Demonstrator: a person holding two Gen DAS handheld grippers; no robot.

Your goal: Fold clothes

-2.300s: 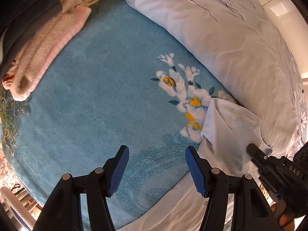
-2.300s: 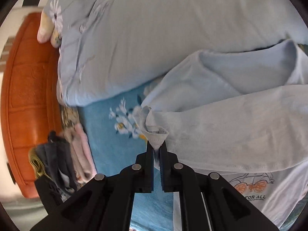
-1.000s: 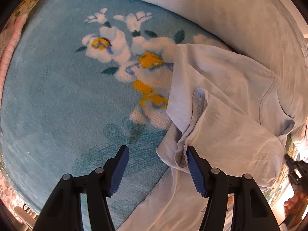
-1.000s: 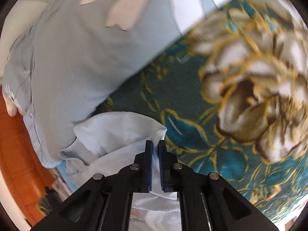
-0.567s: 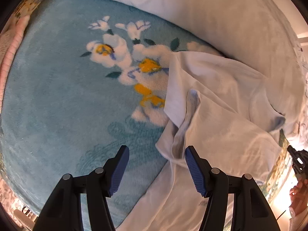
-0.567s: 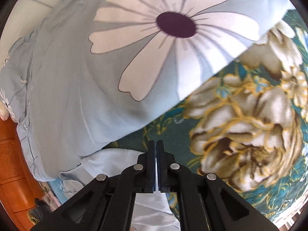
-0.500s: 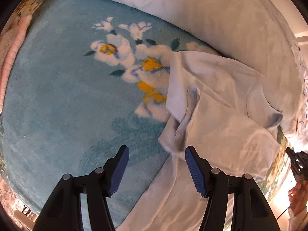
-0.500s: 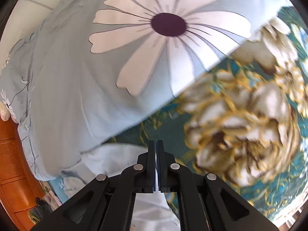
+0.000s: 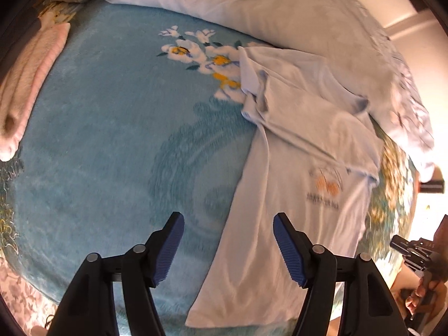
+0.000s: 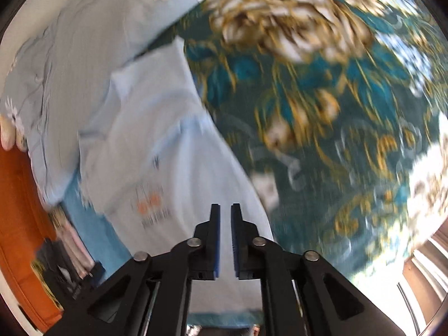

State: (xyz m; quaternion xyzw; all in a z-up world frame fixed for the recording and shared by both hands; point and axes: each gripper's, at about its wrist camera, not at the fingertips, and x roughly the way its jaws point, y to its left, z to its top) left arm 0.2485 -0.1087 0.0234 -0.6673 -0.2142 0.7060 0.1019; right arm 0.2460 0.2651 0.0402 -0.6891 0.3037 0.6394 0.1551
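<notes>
Towel: pink, rolled, lying at far left edge of the bed, well apart from the shirt.
Blanket: blue, fleecy, printed with white and yellow flowers; covers left and middle of the bed in left wrist view.
Left gripper: points steeply down above the blanket; jaws wide apart and opening, nothing between the pads. Right pad sits over the shirt's lower part, left pad over bare blanket; neither touches cloth.
Shirt: pale blue T-shirt, lying flat on the bed, right of the flowers. Left sleeve folded in over the chest; small orange print with blurred lettering visible below the fold. Hem reaches toward the near edge of the bed.
Duvet: pale, bunched along the far side, touching the shirt's collar end.
Right gripper: over the shirt's lower half in right wrist view; jaws nearly closed, a narrow gap showing, opening, no cloth between them. Seen small at far right of left wrist view, held in a person's hand.
Bedspread: dark teal with gold and cream flowers, right of the shirt; picture blurred.
</notes>
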